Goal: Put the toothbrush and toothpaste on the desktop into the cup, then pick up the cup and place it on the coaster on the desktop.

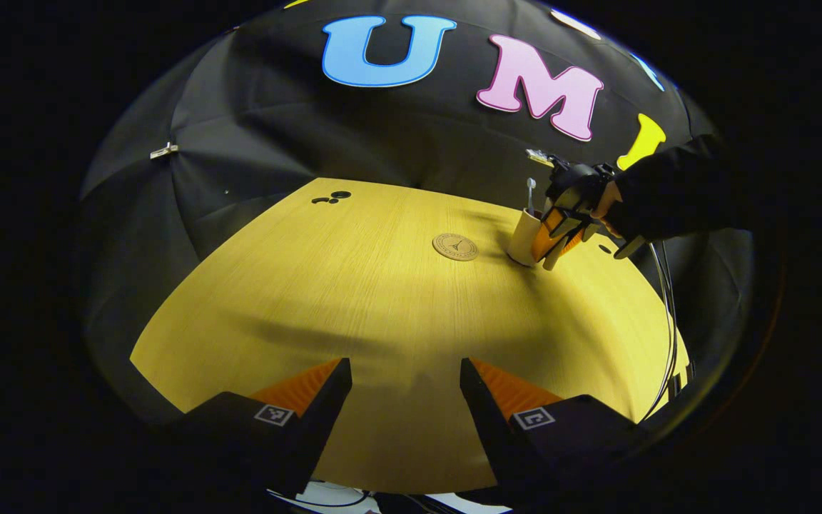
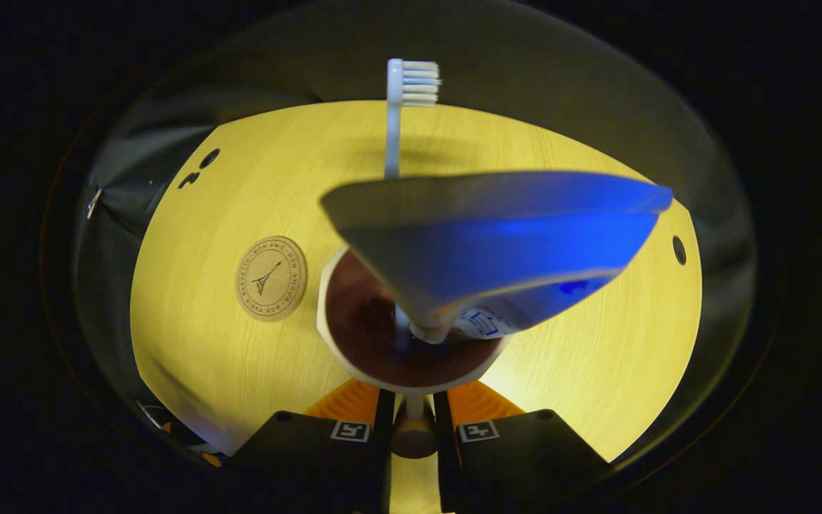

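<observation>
Cup [image 2: 411, 343] holding toothbrush [image 2: 400, 107] and toothpaste [image 2: 496, 235], coaster [image 2: 271, 278] beside.

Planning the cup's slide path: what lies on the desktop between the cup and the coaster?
Nothing: in the right gripper view, bare desktop separates the cup from the coaster. The left gripper view shows the same gap.

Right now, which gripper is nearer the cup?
The right. The right gripper is at the cup, fingers closed on its near wall. The left gripper hangs open over bare table, far back from the cup.
</observation>
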`<state>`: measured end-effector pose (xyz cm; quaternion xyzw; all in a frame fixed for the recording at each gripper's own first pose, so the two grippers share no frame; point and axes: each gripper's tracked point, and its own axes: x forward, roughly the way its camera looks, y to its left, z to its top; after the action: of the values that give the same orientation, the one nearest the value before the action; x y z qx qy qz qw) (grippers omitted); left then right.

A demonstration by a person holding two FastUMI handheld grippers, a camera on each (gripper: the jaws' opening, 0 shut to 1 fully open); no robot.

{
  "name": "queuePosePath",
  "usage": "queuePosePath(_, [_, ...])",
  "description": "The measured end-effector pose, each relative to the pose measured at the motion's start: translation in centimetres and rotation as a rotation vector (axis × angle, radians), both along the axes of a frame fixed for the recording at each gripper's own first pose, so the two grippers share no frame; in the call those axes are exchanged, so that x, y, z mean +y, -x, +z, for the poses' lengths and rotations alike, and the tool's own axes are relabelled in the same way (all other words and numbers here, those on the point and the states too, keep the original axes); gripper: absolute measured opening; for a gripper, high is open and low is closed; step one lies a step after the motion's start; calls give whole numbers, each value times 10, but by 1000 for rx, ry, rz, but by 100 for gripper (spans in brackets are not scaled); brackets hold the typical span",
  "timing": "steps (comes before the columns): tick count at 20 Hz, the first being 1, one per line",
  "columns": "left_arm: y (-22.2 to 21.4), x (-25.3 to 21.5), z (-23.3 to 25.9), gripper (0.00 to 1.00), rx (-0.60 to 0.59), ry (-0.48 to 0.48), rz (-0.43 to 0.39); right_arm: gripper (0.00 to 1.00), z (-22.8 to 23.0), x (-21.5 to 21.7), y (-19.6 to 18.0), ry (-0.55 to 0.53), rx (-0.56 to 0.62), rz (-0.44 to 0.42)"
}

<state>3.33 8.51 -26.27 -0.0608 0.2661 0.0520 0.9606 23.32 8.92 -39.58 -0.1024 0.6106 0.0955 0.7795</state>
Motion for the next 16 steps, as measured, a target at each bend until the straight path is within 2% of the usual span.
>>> queuePosePath(4, [5, 1, 0, 96, 0, -9, -11, 25, 8, 31, -4, -19, -17, 38])
queuePosePath(5, [6, 1, -1, 95, 0, -8, -11, 29, 12, 39, -5, -20, -21, 58])
queuePosePath(13, [16, 21, -4, 95, 6, 4, 24, 29, 6, 107, 3, -59, 1, 136])
queuePosePath(16, [20, 31, -5, 95, 11, 12, 50, 29, 4, 120, 5, -79, 5, 149])
